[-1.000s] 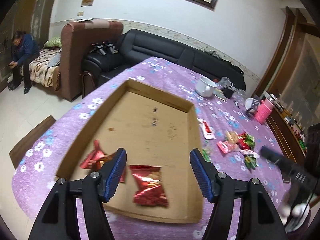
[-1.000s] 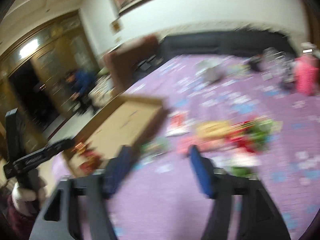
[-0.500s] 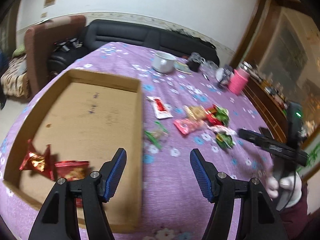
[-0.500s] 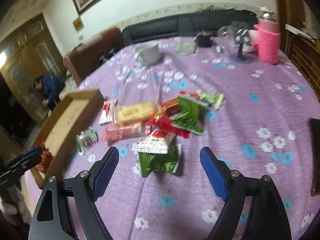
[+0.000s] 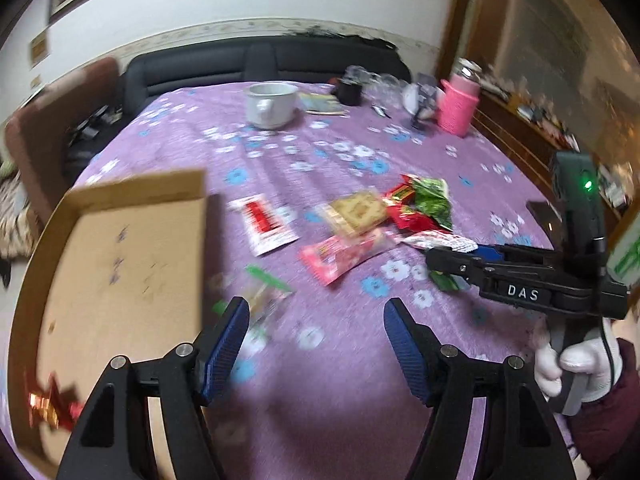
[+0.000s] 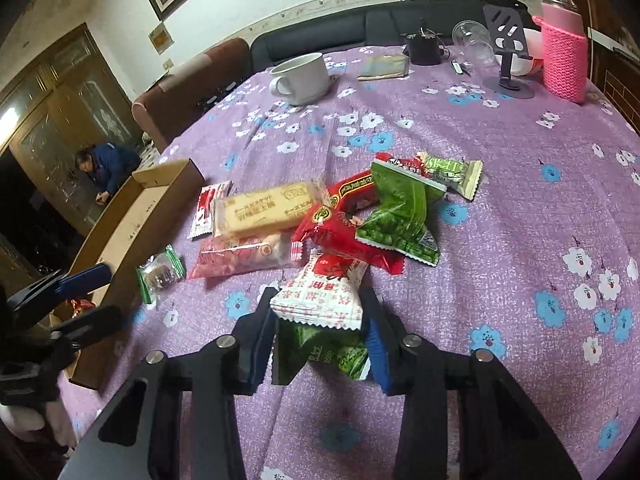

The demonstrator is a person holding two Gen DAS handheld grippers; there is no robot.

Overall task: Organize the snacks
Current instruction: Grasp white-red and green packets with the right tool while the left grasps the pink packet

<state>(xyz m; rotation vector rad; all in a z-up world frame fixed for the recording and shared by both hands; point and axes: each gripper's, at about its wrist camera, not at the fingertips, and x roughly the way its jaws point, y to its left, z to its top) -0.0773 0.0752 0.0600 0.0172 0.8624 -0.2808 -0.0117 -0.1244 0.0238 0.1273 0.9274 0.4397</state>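
A pile of snack packets [image 6: 340,216] lies on the purple flowered tablecloth [image 6: 520,208]. My right gripper [image 6: 318,336] has its jaws close around a green packet [image 6: 320,354] and the white-and-red packet [image 6: 324,292] lying on it; it also shows in the left wrist view [image 5: 452,262]. My left gripper [image 5: 316,336] is open and empty over the cloth, beside the cardboard tray [image 5: 120,264]. A small clear green-edged packet [image 5: 264,292] lies just ahead of it. Red foil packets [image 5: 44,404] lie in the tray's near corner.
A white mug [image 6: 302,78], a pink knitted bottle [image 6: 564,58], a phone stand [image 6: 508,52], a clear cup [image 6: 474,42] and a black pot [image 6: 424,48] stand at the table's far side. A black sofa [image 5: 260,60] and brown chair [image 6: 196,88] lie beyond. A person [image 6: 108,168] crouches at far left.
My left gripper has swung right, from over the tray to over the cloth. My right gripper has moved forward onto the green and white packets and its jaws have narrowed around them.
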